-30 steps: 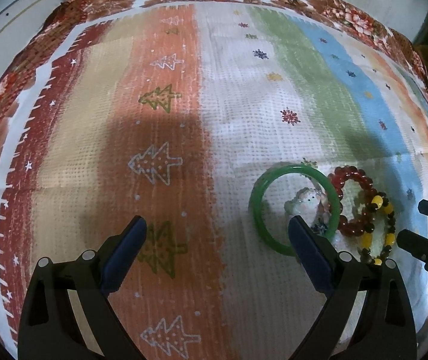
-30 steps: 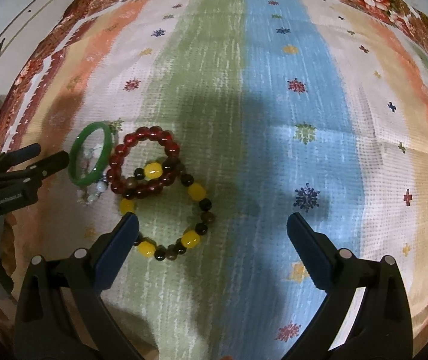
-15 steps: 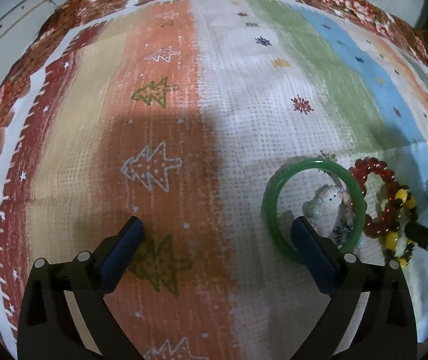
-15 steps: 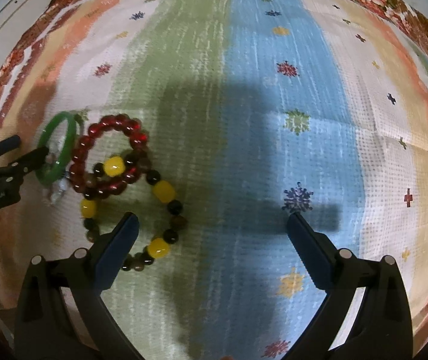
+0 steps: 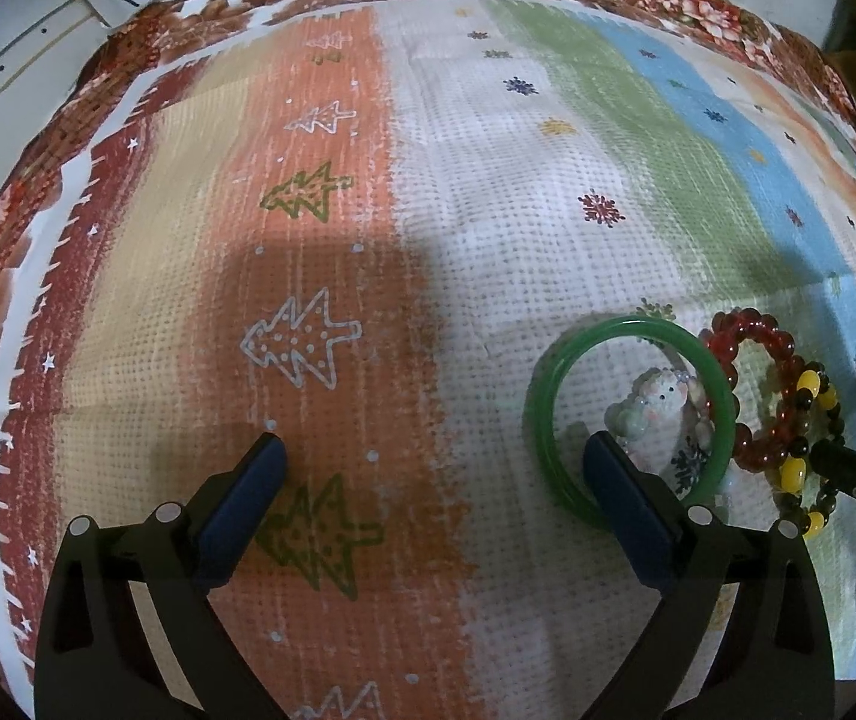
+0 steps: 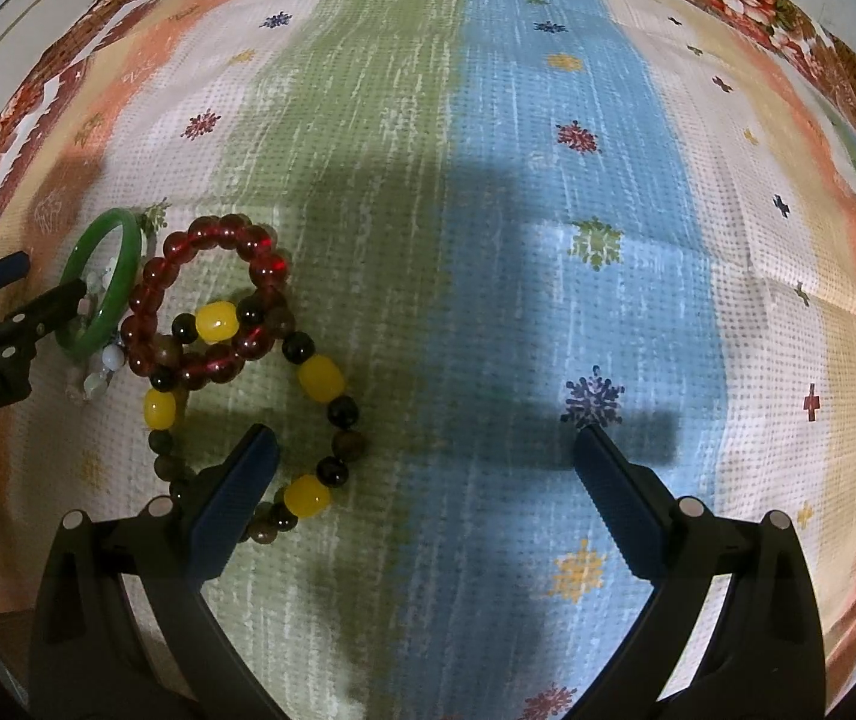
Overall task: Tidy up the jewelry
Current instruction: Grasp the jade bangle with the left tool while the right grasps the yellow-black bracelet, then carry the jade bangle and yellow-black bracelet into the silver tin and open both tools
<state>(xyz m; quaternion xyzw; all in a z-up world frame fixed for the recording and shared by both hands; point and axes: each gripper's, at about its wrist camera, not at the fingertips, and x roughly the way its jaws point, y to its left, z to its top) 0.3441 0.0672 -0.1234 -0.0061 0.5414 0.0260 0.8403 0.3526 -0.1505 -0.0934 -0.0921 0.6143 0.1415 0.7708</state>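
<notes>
1. Green jade-coloured bangle (image 5: 626, 420) lies flat on the striped tablecloth (image 5: 488, 180), just ahead of the left gripper (image 5: 434, 462) and off to its right side.
2. Left gripper's jaws are spread wide with nothing between them; its right fingertip (image 5: 608, 456) sits over the bangle's ring, though contact cannot be told.
3. Inside the bangle lies a small white beaded charm (image 5: 662, 408), pale and rounded.
4. Touching the bangle's far right edge is a red bead bracelet (image 5: 752, 384), and overlapping that, a dark-and-yellow bead bracelet (image 5: 806, 450).
5. Right gripper (image 6: 425, 450) hangs over the cloth's blue and green stripes, jaws wide apart and holding nothing.
6. From the right wrist view, the dark-and-yellow bead bracelet (image 6: 314, 384) lies just ahead of the left fingertip (image 6: 254, 450), which covers part of its near loop; the red bead bracelet (image 6: 212, 300) and bangle (image 6: 104, 288) lie further left.
</notes>
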